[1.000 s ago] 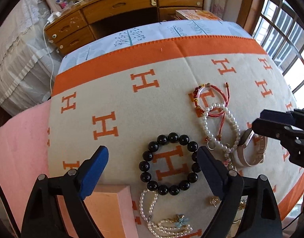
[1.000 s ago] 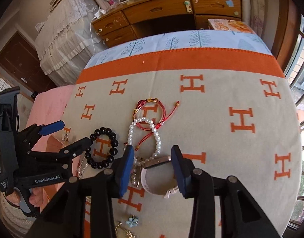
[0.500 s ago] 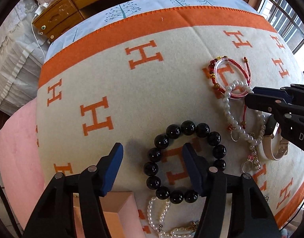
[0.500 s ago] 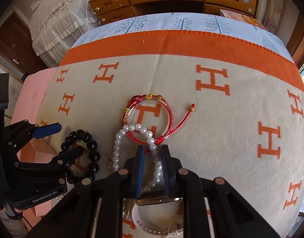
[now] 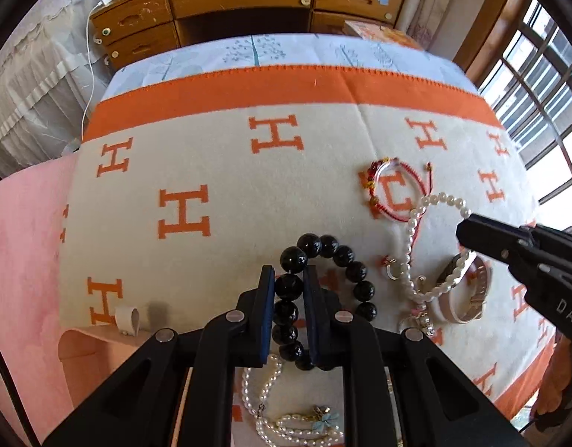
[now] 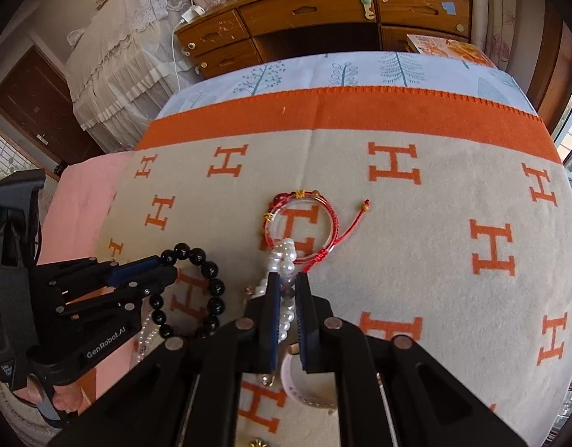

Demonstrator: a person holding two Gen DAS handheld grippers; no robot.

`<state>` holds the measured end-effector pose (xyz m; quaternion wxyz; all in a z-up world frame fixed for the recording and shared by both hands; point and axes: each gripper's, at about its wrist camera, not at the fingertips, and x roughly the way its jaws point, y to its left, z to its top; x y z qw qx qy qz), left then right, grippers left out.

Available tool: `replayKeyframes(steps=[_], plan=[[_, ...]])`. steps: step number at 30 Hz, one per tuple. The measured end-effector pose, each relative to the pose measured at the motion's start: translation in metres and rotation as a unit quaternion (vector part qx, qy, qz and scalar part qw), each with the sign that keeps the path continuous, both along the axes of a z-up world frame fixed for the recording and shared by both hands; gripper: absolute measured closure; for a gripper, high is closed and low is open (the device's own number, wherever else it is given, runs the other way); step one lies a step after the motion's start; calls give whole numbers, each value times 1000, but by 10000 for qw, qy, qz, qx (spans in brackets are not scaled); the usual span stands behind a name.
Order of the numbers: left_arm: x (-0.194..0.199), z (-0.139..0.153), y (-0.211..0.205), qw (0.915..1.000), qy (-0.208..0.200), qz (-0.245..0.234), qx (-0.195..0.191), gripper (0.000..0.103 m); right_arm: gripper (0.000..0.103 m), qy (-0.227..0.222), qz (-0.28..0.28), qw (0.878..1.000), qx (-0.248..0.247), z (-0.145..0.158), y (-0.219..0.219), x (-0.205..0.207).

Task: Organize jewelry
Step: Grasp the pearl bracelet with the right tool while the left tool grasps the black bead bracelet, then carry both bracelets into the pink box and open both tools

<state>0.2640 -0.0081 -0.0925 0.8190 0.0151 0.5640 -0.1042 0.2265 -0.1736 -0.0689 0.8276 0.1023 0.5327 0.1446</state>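
Left wrist view had the black bead bracelet (image 5: 325, 287) lying on the cream blanket (image 5: 218, 171) with its orange H pattern, and the left gripper (image 5: 288, 279) was closing on the bracelet's left side, blue pads squeezing a bead from both flanks. That gripper pointed steeply down at the cloth. Just to the right, the pearl bracelet (image 5: 416, 246) was pulled into a long loop, its far end overlapping the red cord bracelet (image 5: 395, 190). The right gripper (image 5: 468, 232) came in from the right edge with its black tips together at the pearls, above a pink-strapped watch (image 5: 463, 290). Only this view showed the pearl necklace with a small blue bow (image 5: 286, 413) under the tool, a curled white tag (image 5: 127, 320) at the blanket's left edge, and the window grille on the right.

Right wrist view told the other half: the right gripper (image 6: 286, 287) was clamped narrow on the pearl bracelet (image 6: 284, 257), pearls bunched between the pads and spilling out past the tips onto the red cord bracelet (image 6: 299, 223). The left gripper (image 6: 166, 268) reached in from the left, nearly level in this picture, on the black bead bracelet (image 6: 207, 290). Only here could a fingertip be seen under the left tool's handle, plus a dark door at far left. Both views took in the wooden desk (image 6: 323, 18) beyond the bed.
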Motion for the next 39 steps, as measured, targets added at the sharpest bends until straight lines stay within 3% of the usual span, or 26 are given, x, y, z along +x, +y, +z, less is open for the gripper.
replayKeyframes(steps=[5,10,19,27,39], plan=[[-33,53,16,9944,-730,400,-658,91,95,-454,39,9985,313,36,3,-25],[-74,96,31,9800,-1584,718,-967,91,95,-754,81,9945,719,64,11,-46],[-139,138,66,9684,-2140,815,-987,91,95,-1170,443,9850,1192,102,48,-88],[-177,134,104,9660,-2285,1048,-599,90,95,-1411,864,9791,1180,116,100,-112],[-175,64,131,9816,-1548,1009,-471,90,95,-1223,1164,9818,869,97,165,-104]])
